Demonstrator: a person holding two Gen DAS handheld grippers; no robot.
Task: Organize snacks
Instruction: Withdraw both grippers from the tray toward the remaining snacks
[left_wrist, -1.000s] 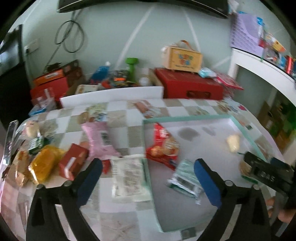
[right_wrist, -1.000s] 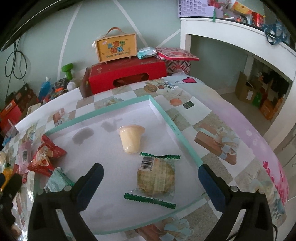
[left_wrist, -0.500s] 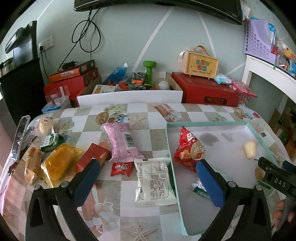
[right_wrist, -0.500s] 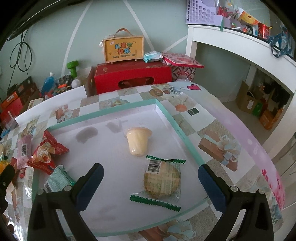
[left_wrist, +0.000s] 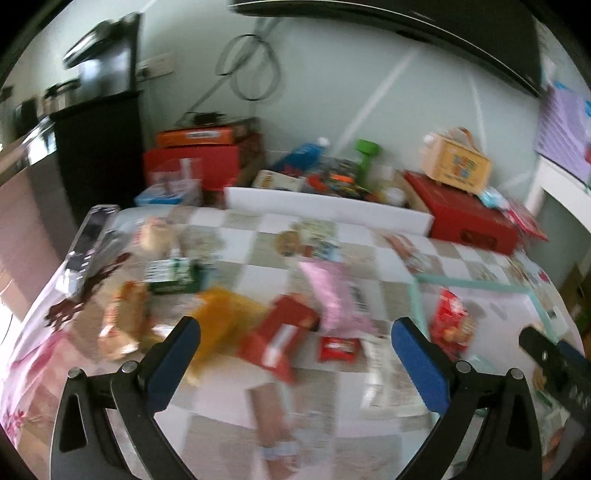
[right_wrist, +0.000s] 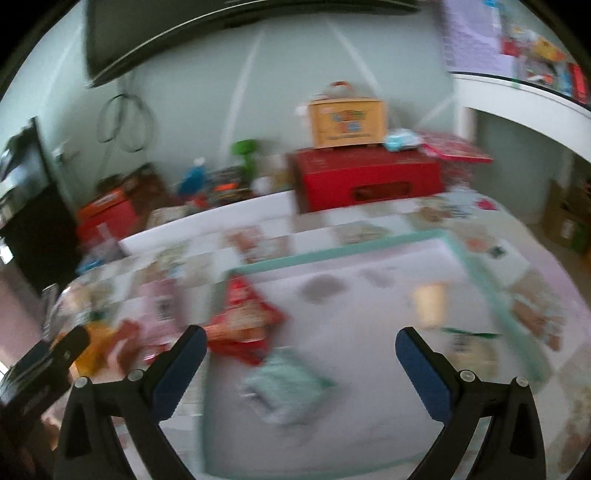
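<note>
Red box (left_wrist: 277, 338) between the wide-open, empty left hand-held gripper (left_wrist: 295, 343) fingers, long axis slanting up-right; right hand-held gripper (right_wrist: 300, 350) likewise.

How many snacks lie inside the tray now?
4: red bag at left, green packet in front, pudding cup and biscuit at right. Blur may hide others.

Behind the worktop (left_wrist: 258, 236), against the pale green wall: a red box (right_wrist: 369, 177) carrying a small yellow handled case (right_wrist: 347, 120), a green dumbbell (left_wrist: 365, 157), a blue bottle (right_wrist: 192, 181). Black cabinet (left_wrist: 99, 147) at left, looped cable (left_wrist: 255, 66) above. All blurred.
</note>
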